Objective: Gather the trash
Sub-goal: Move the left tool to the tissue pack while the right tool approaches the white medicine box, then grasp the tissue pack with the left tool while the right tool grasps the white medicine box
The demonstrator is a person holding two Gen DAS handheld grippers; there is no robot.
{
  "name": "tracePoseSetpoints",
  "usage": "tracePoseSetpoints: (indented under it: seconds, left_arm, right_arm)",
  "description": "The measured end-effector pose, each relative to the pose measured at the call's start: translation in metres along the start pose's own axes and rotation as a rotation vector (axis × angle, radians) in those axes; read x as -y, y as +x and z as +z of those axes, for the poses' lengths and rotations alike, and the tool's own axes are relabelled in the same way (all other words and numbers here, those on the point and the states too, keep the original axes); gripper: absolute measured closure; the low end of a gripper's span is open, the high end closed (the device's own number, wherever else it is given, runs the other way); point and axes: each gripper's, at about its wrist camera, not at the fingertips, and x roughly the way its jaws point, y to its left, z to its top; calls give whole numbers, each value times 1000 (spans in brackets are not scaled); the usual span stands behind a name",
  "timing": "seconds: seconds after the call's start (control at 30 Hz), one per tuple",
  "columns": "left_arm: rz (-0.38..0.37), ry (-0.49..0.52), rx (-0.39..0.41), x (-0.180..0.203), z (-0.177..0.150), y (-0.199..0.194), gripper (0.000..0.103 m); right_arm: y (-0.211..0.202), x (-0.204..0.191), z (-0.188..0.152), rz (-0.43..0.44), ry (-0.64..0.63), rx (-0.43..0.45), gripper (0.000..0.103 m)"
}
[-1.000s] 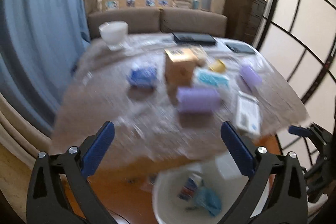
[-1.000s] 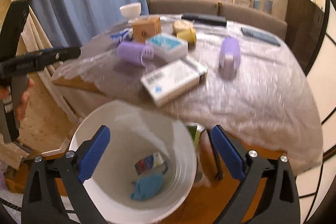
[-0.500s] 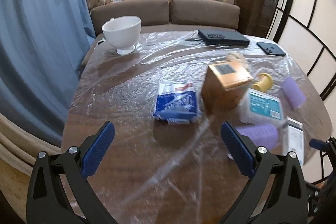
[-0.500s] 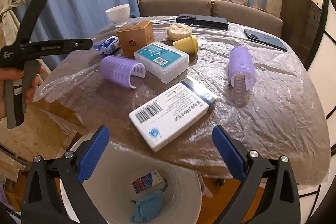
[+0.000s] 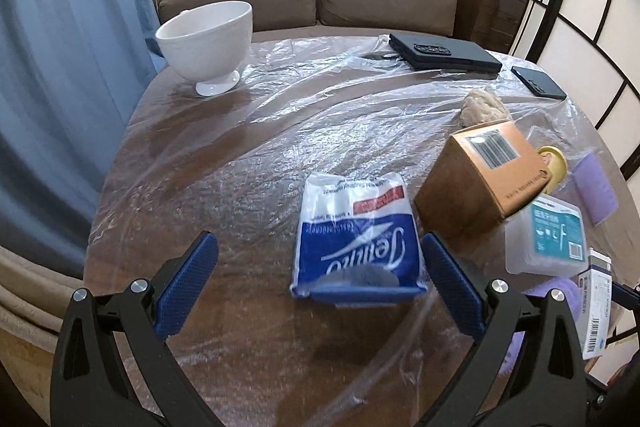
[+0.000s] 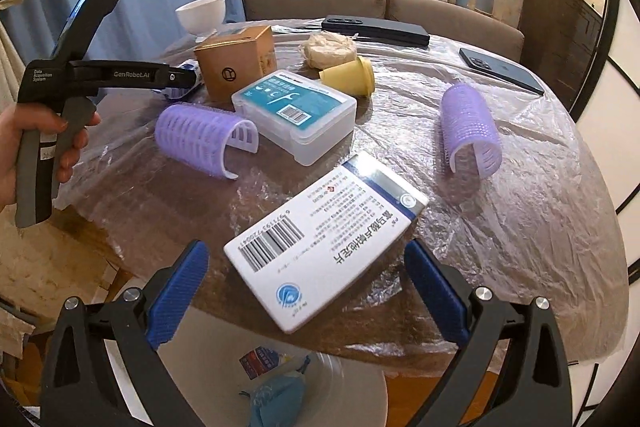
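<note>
You are holding your left gripper (image 5: pixel 320 267) with its blue-padded fingers spread wide and empty, hovering just over the blue-and-white plastic tissue packet (image 5: pixel 356 239) lying flat on the film-covered round wooden table (image 5: pixel 224 163), just beside the brown cardboard box (image 5: pixel 478 179). Your right gripper (image 6: pixel 306 283) is likewise gaping wide, framing the white medicine carton (image 6: pixel 324 239) at the table's near edge, above the white trash bucket (image 6: pixel 360 387) holding scraps.

A round table (image 5: pixel 168 187) under clear plastic sheet (image 6: pixel 540 195) carries boxes, purple rollers (image 6: pixel 472 131), tissue pack (image 5: pixel 356 235), white bowl (image 5: pixel 208 43).
</note>
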Motion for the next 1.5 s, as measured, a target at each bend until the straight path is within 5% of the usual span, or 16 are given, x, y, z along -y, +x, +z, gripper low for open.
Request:
tracePoseSetpoints:
  seconds: [0.4, 0.9, 1.23, 1.33, 1.5]
  left_arm:
    - [-25, 17, 25, -4, 7, 8, 3]
    - [-31, 91, 13, 7, 3, 8, 43]
    - [-44, 72, 15, 6, -4, 2, 46]
    - [-29, 80, 19, 6, -5, 0, 46]
    - [-11, 91, 22, 7, -5, 0, 46]
  right_arm:
    - [8, 1, 7, -20, 12, 17, 13]
    - [4, 10, 7, -39, 0, 28, 40]
    - [1, 13, 6, -26, 1, 15, 41]
    - [1, 9, 9, -59, -13, 31, 25]
    - [7, 1, 20, -81, -31, 43, 24]
